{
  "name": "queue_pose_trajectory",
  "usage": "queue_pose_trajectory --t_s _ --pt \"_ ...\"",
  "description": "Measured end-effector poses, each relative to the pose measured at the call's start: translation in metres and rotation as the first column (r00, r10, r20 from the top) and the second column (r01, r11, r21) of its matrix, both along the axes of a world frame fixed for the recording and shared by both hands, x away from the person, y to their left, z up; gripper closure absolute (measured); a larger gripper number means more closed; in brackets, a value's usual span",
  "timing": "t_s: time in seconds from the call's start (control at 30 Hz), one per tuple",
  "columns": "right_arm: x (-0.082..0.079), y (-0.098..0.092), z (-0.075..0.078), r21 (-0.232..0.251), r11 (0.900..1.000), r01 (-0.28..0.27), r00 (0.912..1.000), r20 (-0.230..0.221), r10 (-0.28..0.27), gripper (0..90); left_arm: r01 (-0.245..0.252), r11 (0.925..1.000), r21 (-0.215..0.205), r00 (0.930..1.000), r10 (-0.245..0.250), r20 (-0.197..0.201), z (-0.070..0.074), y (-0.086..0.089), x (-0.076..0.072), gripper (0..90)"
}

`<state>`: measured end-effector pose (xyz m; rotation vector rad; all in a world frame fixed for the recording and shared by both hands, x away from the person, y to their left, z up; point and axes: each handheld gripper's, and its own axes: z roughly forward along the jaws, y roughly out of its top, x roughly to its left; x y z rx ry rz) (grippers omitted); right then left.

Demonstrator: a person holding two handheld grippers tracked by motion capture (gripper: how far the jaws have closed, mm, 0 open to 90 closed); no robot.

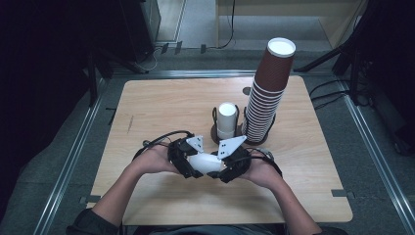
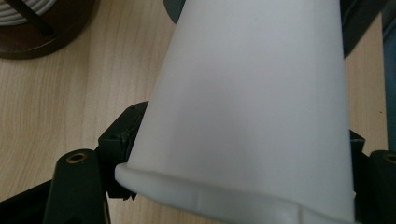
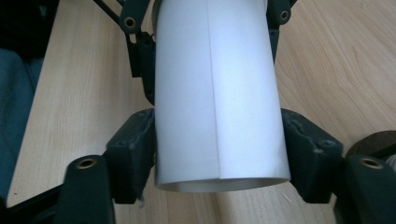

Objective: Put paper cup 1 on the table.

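Left gripper [image 1: 188,164]: clamped on rim end of white cup [image 1: 204,163], jaws on both sides.
White cup: lay sideways between both grippers, above table [image 1: 147,107] near front edge, centre.
Right gripper [image 1: 229,166]: jaws flanked cup's narrow base end; looked gripped, can't confirm pads pressed.
White stack [image 1: 226,120]: in holder mid-table, behind grippers.
Brown stack [image 1: 266,93]: tall, toward back-right corner.
Progress: probably mid-way; one cup out, two-handed; placing or separating left.

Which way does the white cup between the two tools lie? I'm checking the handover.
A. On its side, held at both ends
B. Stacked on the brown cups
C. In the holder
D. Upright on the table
A: the white cup lies sideways, left tool and right tool each gripping one end.
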<state>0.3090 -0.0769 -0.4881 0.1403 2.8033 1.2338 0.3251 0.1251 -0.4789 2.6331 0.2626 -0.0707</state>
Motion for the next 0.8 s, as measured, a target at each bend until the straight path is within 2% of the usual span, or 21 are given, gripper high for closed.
queue_pose_trajectory --t_s 0.2,0.4,0.5,0.6,0.67,0.7,0.8 --pt "-0.001 -0.001 0.003 0.003 1.000 -0.009 1.0000 -0.004 0.009 35.2 0.008 0.9997 -0.023 0.9999 -0.008 -0.008 0.002 0.002 0.000 23.1" --pt "0.001 -0.007 0.006 0.031 1.000 -0.006 1.0000 -0.003 0.006 34.7 -0.013 0.9967 -0.080 0.9999 0.012 -0.007 0.006 0.009 0.000 19.0" --pt "0.001 -0.012 0.008 0.049 0.999 0.009 0.9998 -0.016 -0.008 34.6 -0.029 0.9930 -0.114 0.9995 0.028 -0.016 0.009 0.014 0.002 17.1" --pt "0.004 -0.017 0.011 0.081 0.996 0.025 0.9997 -0.005 -0.024 34.4 -0.040 0.9884 -0.147 0.9992 0.039 -0.009 0.012 0.018 0.002 14.9" --pt "0.004 -0.020 0.012 0.098 0.994 0.039 0.9989 -0.029 -0.036 34.3 -0.046 0.9853 -0.164 0.9989 0.045 -0.008 0.015 0.020 0.002 14.2" --pt "0.005 -0.022 0.013 0.111 0.993 0.040 0.9990 -0.026 -0.037 34.4 -0.046 0.9838 -0.173 0.9989 0.047 0.000 0.016 0.021 0.002 13.7" --pt "0.005 -0.025 0.015 0.129 0.990 0.054 0.9983 -0.031 -0.050 34.3 -0.061 0.9755 -0.211 0.9981 0.062 -0.004 0.019 0.024 0.002 13.4"
